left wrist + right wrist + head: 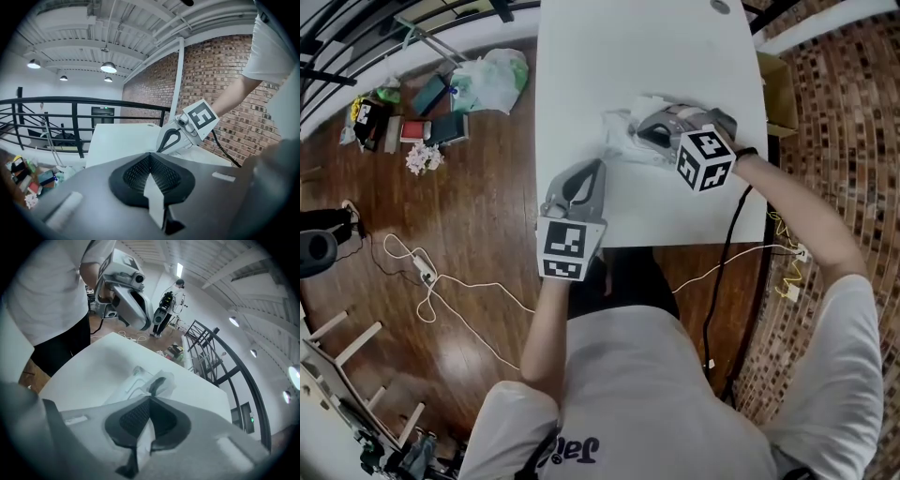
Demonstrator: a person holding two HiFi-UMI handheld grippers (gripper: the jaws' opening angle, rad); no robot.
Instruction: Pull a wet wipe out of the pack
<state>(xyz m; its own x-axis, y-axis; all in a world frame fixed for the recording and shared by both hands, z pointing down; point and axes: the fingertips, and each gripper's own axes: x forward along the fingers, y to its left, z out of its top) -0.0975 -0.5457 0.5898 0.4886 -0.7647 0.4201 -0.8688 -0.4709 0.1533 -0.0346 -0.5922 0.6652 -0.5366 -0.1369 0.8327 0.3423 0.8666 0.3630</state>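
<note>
A clear wet wipe pack [622, 141] lies on the white table [581, 56], right of its middle. My right gripper [645, 134] slants down onto it, jaws shut. In the right gripper view the closed tips [150, 399] sit at the dark opening on top of the pack [140, 380]; I cannot tell whether a wipe is pinched between them. My left gripper [596, 167] hovers above the table's near edge, just left of the pack, touching nothing. In its own view its jaws [150, 154] are shut and empty, and the right gripper [173, 138] shows beyond them.
Bags, books and small items [441, 94] lie on the wooden floor left of the table, with a white cable and power strip [427, 277] nearer. A cardboard box [780, 94] stands at the table's right edge. A black cable [727, 253] hangs from the right gripper.
</note>
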